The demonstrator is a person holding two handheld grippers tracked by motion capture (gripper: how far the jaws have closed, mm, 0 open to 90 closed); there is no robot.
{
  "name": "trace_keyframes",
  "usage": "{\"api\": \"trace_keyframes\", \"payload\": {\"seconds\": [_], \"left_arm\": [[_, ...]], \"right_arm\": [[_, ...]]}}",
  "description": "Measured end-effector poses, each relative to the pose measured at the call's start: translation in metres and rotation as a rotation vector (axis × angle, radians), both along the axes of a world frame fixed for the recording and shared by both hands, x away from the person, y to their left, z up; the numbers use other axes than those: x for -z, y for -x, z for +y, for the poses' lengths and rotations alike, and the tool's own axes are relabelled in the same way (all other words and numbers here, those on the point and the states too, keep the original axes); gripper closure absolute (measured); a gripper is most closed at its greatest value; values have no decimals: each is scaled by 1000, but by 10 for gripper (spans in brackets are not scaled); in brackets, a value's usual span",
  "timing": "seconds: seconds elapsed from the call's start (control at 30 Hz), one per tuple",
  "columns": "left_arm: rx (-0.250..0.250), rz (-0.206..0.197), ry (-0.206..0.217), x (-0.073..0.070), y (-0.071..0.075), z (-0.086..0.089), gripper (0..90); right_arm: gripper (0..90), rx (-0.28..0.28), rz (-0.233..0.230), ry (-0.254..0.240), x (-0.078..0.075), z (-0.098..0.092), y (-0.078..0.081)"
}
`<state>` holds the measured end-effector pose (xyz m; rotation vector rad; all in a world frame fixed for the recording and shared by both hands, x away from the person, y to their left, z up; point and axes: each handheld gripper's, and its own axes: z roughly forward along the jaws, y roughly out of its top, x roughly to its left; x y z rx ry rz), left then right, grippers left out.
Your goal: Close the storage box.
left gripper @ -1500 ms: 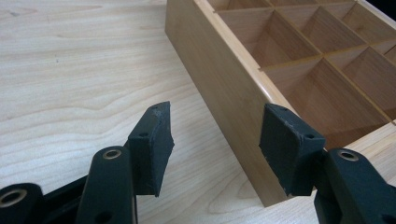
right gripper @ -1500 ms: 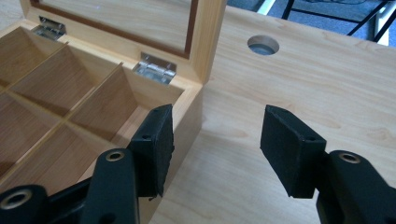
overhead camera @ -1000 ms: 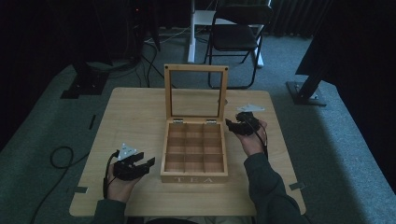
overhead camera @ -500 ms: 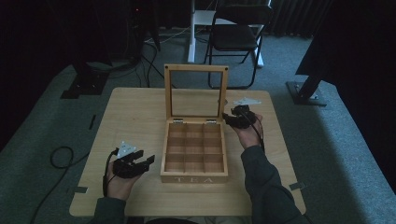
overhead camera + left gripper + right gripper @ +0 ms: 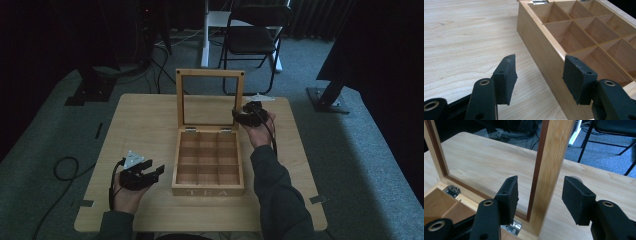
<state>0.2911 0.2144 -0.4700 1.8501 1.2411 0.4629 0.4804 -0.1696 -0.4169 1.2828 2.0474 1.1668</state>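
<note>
Black folding chair beyond table; cable loop on grey carpet, perhaps power lead

Over the last second the right gripper has travelled from the surface right of the tea box toward the far side and a little leftward and upward, up to the raised lid. Its fingers now stand either side of the lid frame's right upright, where earlier they were clear of it. The fingers have just been opening a little, with the upright between them; the pads are not pressing on the wood.
</note>
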Motion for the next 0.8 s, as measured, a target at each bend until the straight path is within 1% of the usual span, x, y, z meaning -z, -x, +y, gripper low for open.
{"api": "trace_keyframes", "payload": {"seconds": [0.07,0.17,0.4,0.47,0.53,0.63,0.8], "left_arm": [[0,0,-2,0,0,0,446],[0,-1,-1,0,0,0,446],[-2,-1,-3,0,-1,1,446],[-1,-1,-2,-1,-1,1,446],[-2,-2,-2,-1,-1,1,446],[-7,-3,2,-1,-2,2,446],[-6,5,7,1,-4,1,446]], "right_arm": [[467,-6,-9,2,-2,1,-4],[462,-20,-24,-35,-4,1,-8],[470,-36,-31,-35,-7,2,-18],[476,-42,-42,-33,-8,2,-20],[484,-45,-31,-37,-7,2,-22],[507,-38,-35,-37,-7,3,-21],[550,-26,-46,-43,-8,1,-16]]}}
